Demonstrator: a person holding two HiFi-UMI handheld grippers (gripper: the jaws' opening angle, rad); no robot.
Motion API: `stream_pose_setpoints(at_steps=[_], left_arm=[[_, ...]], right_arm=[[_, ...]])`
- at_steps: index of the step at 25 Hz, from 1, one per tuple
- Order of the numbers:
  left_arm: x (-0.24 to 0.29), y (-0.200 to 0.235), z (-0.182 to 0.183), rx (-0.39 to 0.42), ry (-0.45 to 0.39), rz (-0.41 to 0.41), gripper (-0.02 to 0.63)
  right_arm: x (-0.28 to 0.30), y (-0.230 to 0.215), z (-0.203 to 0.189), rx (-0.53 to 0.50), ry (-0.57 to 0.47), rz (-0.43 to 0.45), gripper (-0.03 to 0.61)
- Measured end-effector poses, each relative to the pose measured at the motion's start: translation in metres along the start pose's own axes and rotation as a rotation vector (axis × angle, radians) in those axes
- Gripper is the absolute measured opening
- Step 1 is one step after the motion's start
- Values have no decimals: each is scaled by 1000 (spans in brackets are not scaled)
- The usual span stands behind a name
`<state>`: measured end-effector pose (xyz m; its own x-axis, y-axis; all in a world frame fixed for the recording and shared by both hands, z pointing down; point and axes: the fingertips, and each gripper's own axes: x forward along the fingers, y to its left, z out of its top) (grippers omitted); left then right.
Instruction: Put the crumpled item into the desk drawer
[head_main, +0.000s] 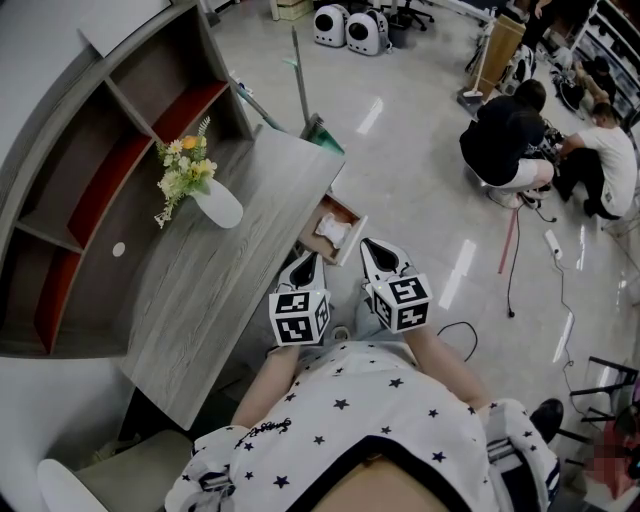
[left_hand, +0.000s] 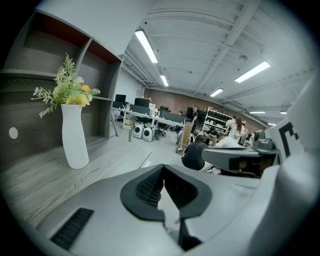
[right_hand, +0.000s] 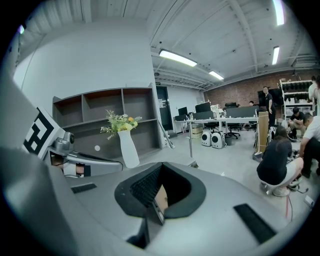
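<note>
Down inside the open drawer (head_main: 356, 232), at the right end of the desk (head_main: 220, 290): crumpled item (head_main: 333, 232), white, lying loose, perhaps on other contents, though too small to tell. Just short of the drawer front, left gripper (head_main: 307, 260) and right gripper (head_main: 371, 247), side by side, clear of the item. Both clenched tight, pads together, nothing between. Farther back on the desk, white vase (head_main: 218, 204) of flowers, upright.

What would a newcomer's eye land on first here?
The open desk drawer at the desk's right side, with the crumpled white item lying inside it. Then the white vase of flowers upright on the desk, and the left gripper and right gripper side by side near the drawer, both shut and empty.
</note>
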<state>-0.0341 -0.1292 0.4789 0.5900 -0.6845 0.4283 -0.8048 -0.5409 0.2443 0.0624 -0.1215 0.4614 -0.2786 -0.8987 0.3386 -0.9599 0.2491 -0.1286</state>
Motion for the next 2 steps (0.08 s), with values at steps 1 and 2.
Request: stream_pose_setpoints(at_steps=[1,2], left_arm=[[0,1,0,-1,1,1,12],[1,2,0,-3,2,1,12]], right_arm=[[1,0,0,-1,2,1,-8],[2,1,0,-2,3,2,-8]])
